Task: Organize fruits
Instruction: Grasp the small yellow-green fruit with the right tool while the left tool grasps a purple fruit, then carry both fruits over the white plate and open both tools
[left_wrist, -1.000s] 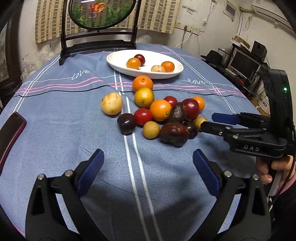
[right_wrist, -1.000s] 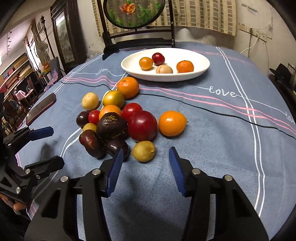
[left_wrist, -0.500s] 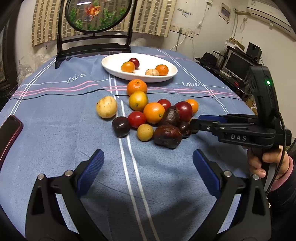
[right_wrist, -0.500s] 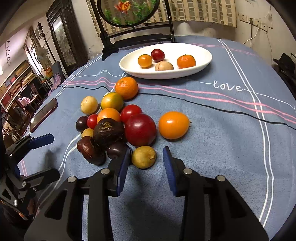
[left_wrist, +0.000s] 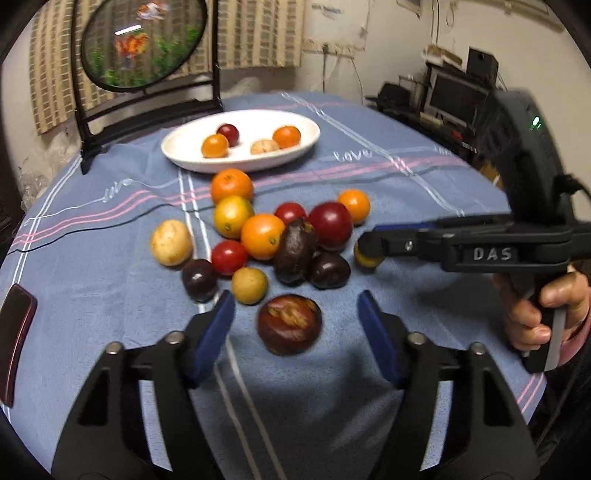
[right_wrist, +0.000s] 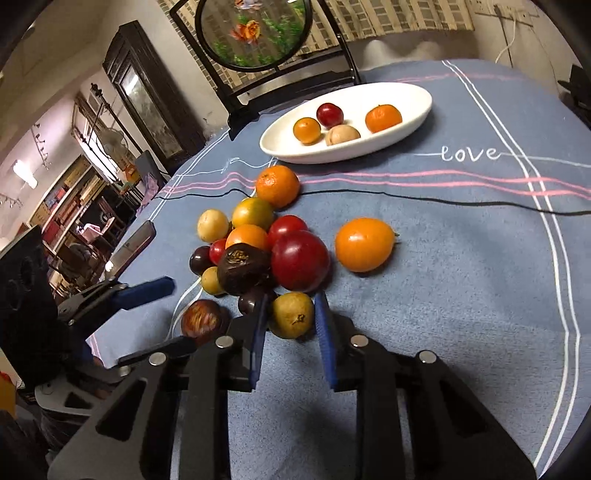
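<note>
1. My right gripper (right_wrist: 290, 325) clasps a small yellow-green round fruit (right_wrist: 291, 319) at the pile's six o'clock edge.
2. My left gripper (left_wrist: 295, 325) is spread wide around a dark maroon wrinkled fruit (left_wrist: 289, 324), not touching it.
3. At twelve o'clock, the white oval ceramic dish (left_wrist: 177, 147) holds four fruits; about a dozen remain on the blue cloth-covered table (right_wrist: 461, 295).

The left hand-held gripper (left_wrist: 295, 328) hangs wide open; the right hand-held gripper (right_wrist: 290, 319) has its jaws nearly closed.
</note>
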